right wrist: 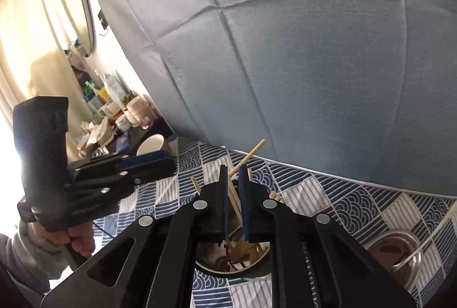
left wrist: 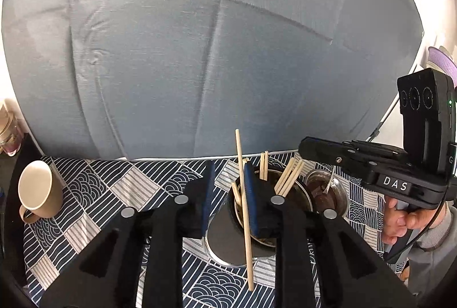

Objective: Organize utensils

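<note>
One chopstick (left wrist: 244, 211) lies against the open left gripper (left wrist: 228, 193) jaws, above the holder (left wrist: 297, 193); next, release. Right gripper (right wrist: 232, 199) jaws part-open, empty.

Upright wooden chopsticks (left wrist: 287, 178) crowd the steel cup's (left wrist: 225, 236) mouth; bare patterned tablecloth (left wrist: 114, 188) lies open leftward to the beige mug (left wrist: 38, 191)
</note>
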